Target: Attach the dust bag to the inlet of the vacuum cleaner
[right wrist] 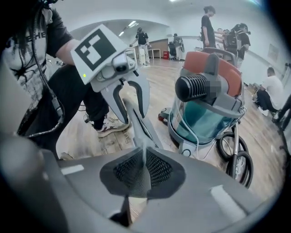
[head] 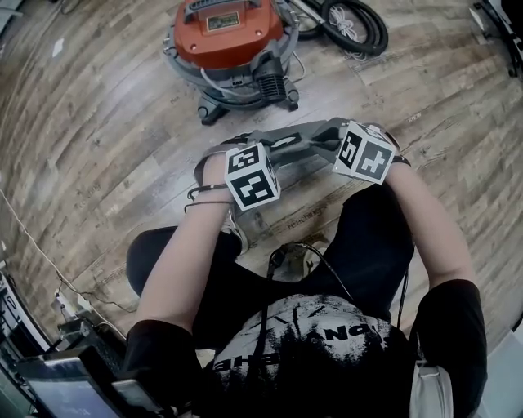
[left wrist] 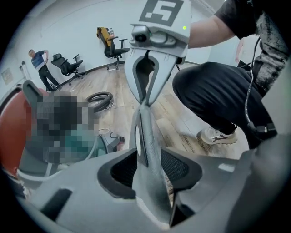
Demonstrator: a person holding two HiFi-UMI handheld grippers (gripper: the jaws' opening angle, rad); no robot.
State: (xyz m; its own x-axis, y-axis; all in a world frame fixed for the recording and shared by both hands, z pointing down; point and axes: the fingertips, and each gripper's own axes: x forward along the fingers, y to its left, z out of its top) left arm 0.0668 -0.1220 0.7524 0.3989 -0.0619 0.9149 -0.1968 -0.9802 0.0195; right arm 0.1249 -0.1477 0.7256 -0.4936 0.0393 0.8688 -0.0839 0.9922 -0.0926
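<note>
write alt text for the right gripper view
The right gripper is shut on a grey dust bag that stretches up to the left gripper. Behind, an orange-topped vacuum cleaner stands on the wooden floor.

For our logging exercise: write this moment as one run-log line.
left tongs: open around dust bag | right tongs: shut on dust bag | vacuum cleaner: apart, bag not attached

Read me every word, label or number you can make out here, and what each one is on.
"ANG": part of the print on the person's shirt; the rest is creased and unreadable.
Plate on the vacuum cleaner: too small to read.
Print on the floor sheet: too blurred to read.
</note>
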